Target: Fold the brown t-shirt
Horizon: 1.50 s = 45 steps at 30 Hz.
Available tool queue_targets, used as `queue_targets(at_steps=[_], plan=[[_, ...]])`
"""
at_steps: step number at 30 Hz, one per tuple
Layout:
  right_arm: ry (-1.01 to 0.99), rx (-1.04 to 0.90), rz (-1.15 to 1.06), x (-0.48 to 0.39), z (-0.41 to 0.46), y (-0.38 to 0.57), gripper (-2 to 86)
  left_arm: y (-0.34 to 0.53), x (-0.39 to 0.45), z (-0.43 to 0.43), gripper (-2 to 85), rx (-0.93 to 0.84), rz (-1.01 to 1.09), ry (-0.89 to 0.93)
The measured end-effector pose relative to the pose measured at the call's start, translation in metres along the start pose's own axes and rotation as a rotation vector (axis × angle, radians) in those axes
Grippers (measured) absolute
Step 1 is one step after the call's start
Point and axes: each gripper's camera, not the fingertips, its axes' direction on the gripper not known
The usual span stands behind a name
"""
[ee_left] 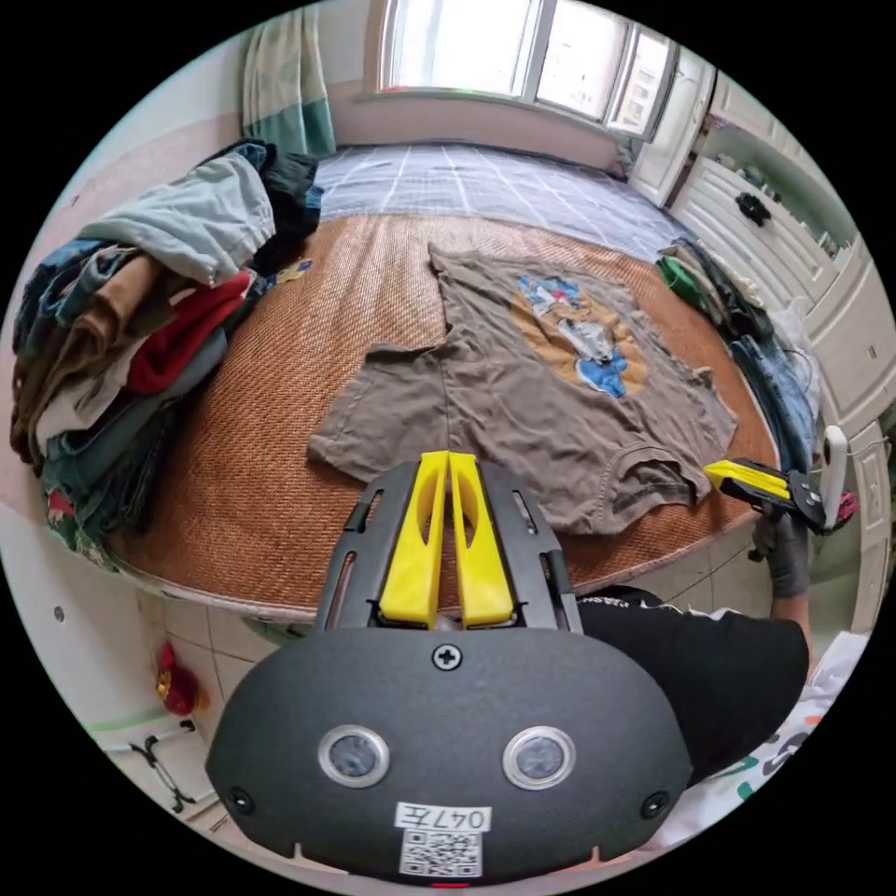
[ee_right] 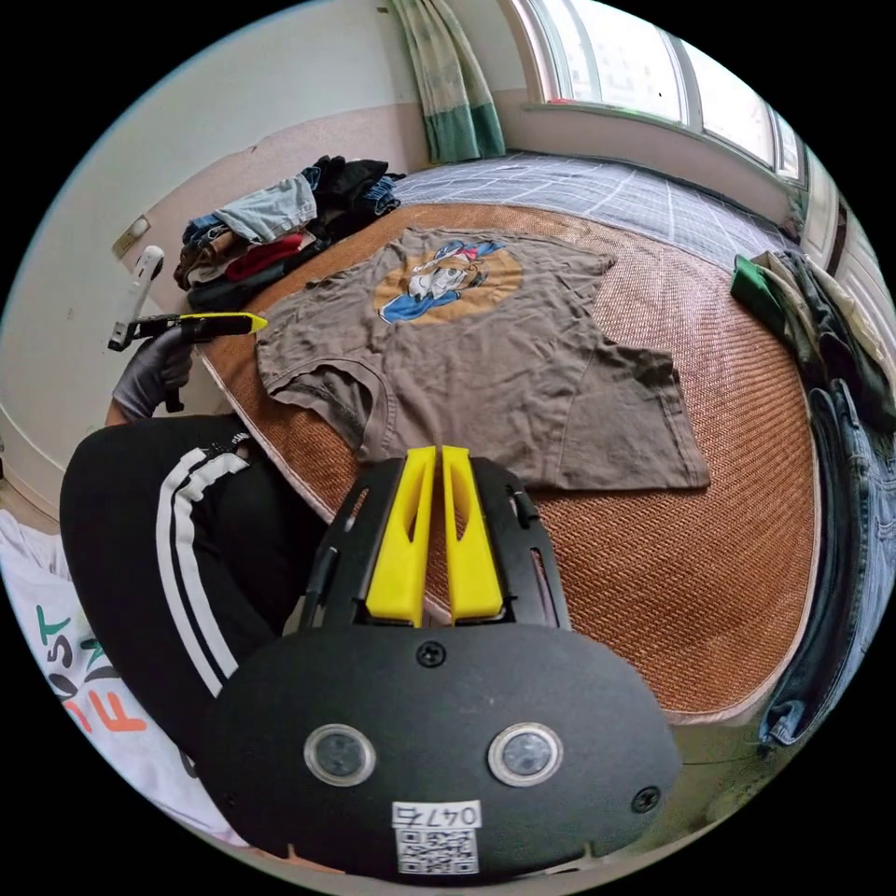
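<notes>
In the left gripper view, the left gripper (ee_left: 448, 459) hangs just off the near edge of a woven rattan mat (ee_left: 280, 392) that covers the bed, its two yellow jaws pressed together with nothing between them, the tips close to the hem side of the brown t-shirt (ee_left: 504, 411) but not touching it as far as can be told. The t-shirt lies spread flat, print side up, in the middle of the mat, one sleeve reaching toward the near edge and the collar toward the right corner. A tall pile of mixed clothes (ee_left: 140, 327) sits along the mat's left edge, and more clothes, among them jeans (ee_left: 775, 383), lie along its right edge. The right gripper (ee_left: 737, 476) shows at the mat's near right corner, held by a gloved hand (ee_left: 784, 551), jaws together and empty. In the right gripper view, the right gripper (ee_right: 429, 455) is above the mat's (ee_right: 672, 597) near edge, jaws closed on nothing, just short of the t-shirt's (ee_right: 485, 383) lower sleeve. The left gripper (ee_right: 224, 324) shows beyond the mat's left edge near the collar, closed and empty. The person's black trouser leg with white stripes (ee_right: 187, 523) is beside the near edge.
</notes>
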Motion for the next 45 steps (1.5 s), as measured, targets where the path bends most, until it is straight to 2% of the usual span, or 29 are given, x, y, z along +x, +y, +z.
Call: queue_targets(at_steps=[2,5,6,12,16,22,25,29,32,35,36,39,45], plan=[[-0.016,0.059,0.001,-0.001,-0.010,0.010,0.0,0.000,0.016,0.001,-1.0,-0.038,0.079,0.021],[-0.042,0.057,0.041,0.010,-0.009,0.021,0.1,-0.006,0.022,0.029,-1.0,-0.187,0.113,-0.124],[-0.051,0.048,0.055,0.016,-0.010,0.027,0.1,-0.002,0.018,0.029,-1.0,-0.189,0.120,-0.125],[0.005,0.090,0.127,0.048,-0.038,0.070,-0.1,0.025,-0.026,-0.025,-1.0,-0.129,0.093,-0.103],[0.042,0.110,0.150,0.078,-0.048,0.059,-0.4,0.027,-0.056,-0.056,-1.0,-0.056,0.064,-0.117],[0.007,0.092,0.200,0.115,-0.017,0.049,-0.7,0.051,-0.104,-0.034,-1.0,-0.141,0.046,-0.186],[0.093,0.023,0.290,0.135,0.000,0.072,-0.7,0.083,-0.143,-0.060,-1.0,-0.094,-0.024,-0.151],[0.086,0.174,0.284,0.123,-0.033,0.131,-1.0,0.152,-0.204,-0.129,-0.7,0.027,-0.191,-0.288],[0.075,0.187,0.239,0.109,-0.031,0.167,-1.0,0.203,-0.252,-0.153,0.1,0.063,-0.299,-0.180],[0.009,0.159,0.297,0.124,-0.001,0.199,-0.7,0.236,-0.286,-0.150,3.2,0.070,-0.368,-0.056],[-0.049,0.228,0.328,0.133,0.000,0.215,-0.6,0.246,-0.297,-0.147,4.4,0.063,-0.391,-0.042],[-0.157,0.272,0.381,0.150,0.003,0.236,-0.6,0.272,-0.324,-0.152,5.6,0.094,-0.454,-0.022],[-0.146,0.260,0.346,0.147,0.012,0.254,-0.7,0.320,-0.369,-0.167,5.1,0.184,-0.528,-0.017]])
